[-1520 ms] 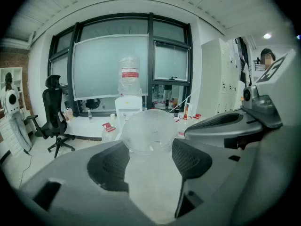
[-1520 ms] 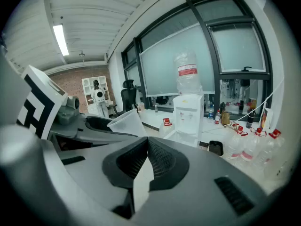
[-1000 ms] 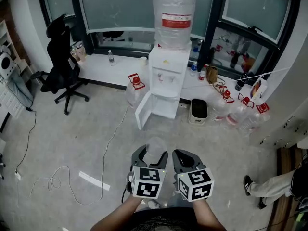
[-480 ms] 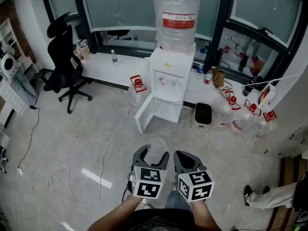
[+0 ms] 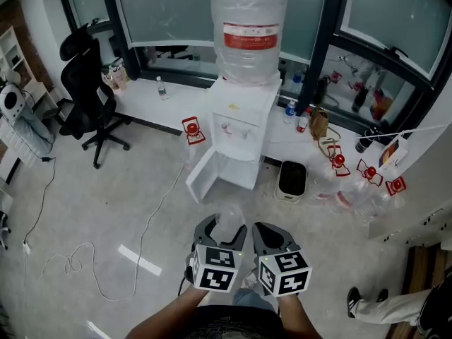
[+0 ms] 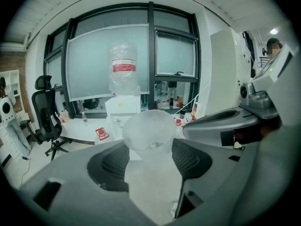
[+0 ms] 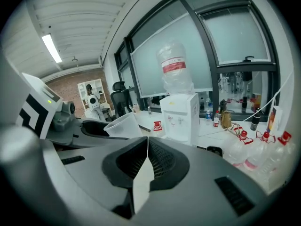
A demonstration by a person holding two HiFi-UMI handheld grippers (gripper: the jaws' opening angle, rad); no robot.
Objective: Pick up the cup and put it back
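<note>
L gripper pinching a translucent plastic cup btwn its jaws, open end up, held over the grey floor. R gripper just beside it at 3 o'clock, jaws pressed together, nothing in them. White water dispenser w/ a big clear bottle on top stands at 12 o'clock, lower door swung open. Black office chair off at 10 o'clock.

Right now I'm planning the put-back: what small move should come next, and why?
Probably carry the cup forward toward the water dispenser: the left gripper holds it upright, clear of any surface, the dispenser's lower door hangs open ahead, and the right gripper is shut, empty.
</note>
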